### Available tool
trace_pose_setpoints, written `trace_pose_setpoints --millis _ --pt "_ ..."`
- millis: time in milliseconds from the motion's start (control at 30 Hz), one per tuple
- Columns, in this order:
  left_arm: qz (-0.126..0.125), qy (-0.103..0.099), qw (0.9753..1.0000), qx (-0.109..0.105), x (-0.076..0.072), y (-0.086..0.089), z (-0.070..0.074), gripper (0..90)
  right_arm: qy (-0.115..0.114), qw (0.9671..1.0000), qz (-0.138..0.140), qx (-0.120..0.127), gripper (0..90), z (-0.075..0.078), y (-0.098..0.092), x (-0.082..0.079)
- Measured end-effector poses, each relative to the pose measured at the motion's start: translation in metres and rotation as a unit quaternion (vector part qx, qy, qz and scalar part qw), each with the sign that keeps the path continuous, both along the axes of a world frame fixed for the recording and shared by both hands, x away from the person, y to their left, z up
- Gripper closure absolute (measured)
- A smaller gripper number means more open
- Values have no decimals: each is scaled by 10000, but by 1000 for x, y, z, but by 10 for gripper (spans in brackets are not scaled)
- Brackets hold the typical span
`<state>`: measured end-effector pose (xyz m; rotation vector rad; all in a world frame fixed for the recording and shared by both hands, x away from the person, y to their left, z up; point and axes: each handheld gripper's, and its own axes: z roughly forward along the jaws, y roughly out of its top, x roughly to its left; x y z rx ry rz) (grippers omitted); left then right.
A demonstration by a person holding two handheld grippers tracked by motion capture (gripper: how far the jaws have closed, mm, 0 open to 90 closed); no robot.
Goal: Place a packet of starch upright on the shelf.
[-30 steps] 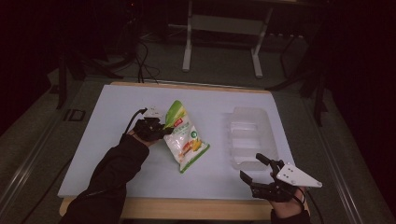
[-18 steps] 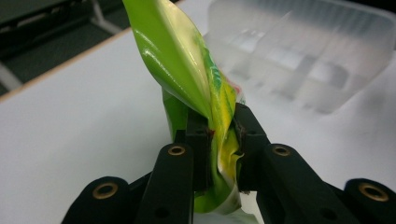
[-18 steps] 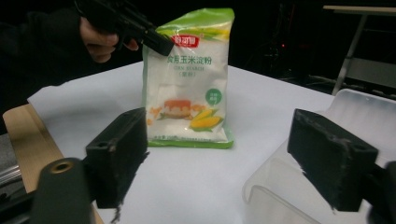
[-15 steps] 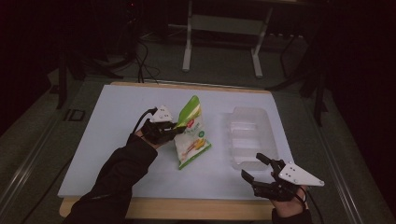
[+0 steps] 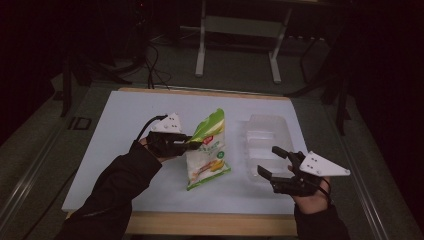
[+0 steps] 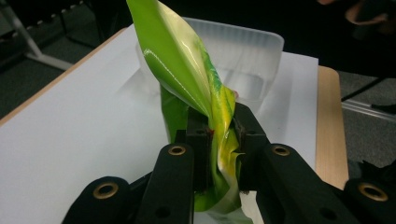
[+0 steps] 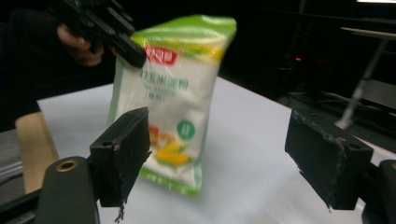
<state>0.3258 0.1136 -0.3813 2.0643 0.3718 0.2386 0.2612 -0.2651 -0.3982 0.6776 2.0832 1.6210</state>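
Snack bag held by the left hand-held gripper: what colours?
Snack bag: green top and edges, white front, red logo; best in right gripper view.

snack bag — red logo and green print, too blurred to read

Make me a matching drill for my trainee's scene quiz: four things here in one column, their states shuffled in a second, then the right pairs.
Things:
1. left gripper
2. right gripper
3. bag
4. tray

States:
A. clear, lying flat on the table
B. open, holding nothing
C. shut on a green edge
D. lifted at its top, green and white

Pairs: 1-C, 2-B, 3-D, 4-A
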Motion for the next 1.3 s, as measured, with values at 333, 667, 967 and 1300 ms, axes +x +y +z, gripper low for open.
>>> trace_pose_setpoints --millis 333,667,967,1300 --pt "-527 78 9986 -50 -4 -8 -2 808 641 9970 411 153 150 -2 33 37" --pt "-879 59 9960 -137 -7 -16 0 807 801 9930 868 -74 213 -6 60 53" --pt "-1038 54 9944 -179 -8 -22 3 807 861 9865 1354 -321 392 -4 71 60" --pt "-1064 146 9939 -231 -7 -20 3 807 1302 9822 1234 -548 771 6 76 58"
